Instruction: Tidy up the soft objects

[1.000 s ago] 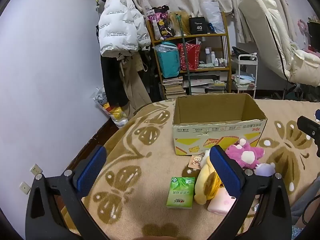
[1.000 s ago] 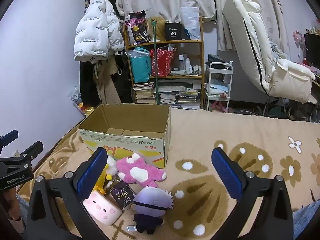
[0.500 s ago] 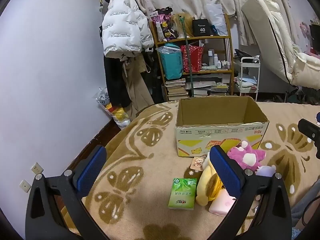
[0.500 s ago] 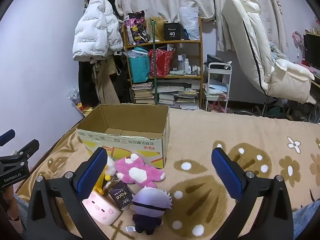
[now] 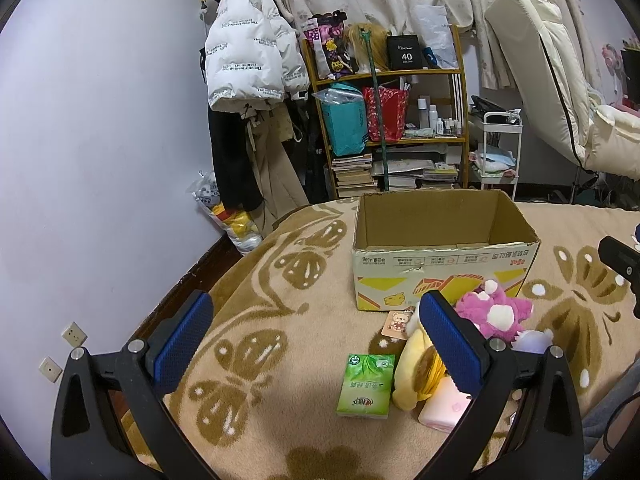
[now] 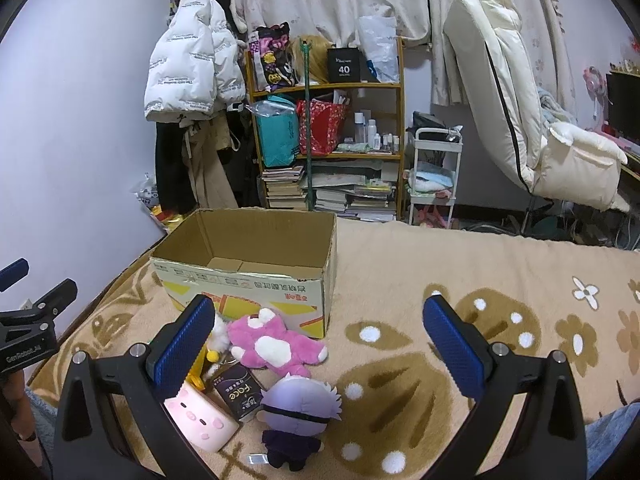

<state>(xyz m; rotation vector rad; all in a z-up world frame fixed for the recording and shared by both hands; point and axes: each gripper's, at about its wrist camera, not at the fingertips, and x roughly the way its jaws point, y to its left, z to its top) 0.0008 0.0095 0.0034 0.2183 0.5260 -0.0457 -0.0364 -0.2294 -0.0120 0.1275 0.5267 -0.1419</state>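
Observation:
An open, empty cardboard box [image 5: 440, 256] [image 6: 248, 280] stands on a tan patterned blanket. In front of it lie a pink plush [image 5: 494, 314] [image 6: 272, 346], a yellow plush [image 5: 416, 372], a purple-haired doll [image 6: 298, 404], a pink pig block [image 6: 198, 420] [image 5: 440, 412], a dark "face" packet [image 6: 240, 392] and a green tissue pack [image 5: 366, 384]. My left gripper [image 5: 316, 344] is open and empty above the blanket, left of the toys. My right gripper [image 6: 320, 344] is open and empty above the doll and pink plush.
A small bear card [image 5: 396, 322] lies by the box. Behind the bed stand a cluttered wooden shelf [image 6: 324, 128], hanging coats [image 5: 248, 80], a white trolley [image 6: 436, 176] and a reclined white chair [image 6: 520, 112]. The blanket [image 6: 500, 264] stretches to the right.
Both views have shifted slightly back and up, so the box and toys sit a little farther off. Both grippers stay open. No object has moved.

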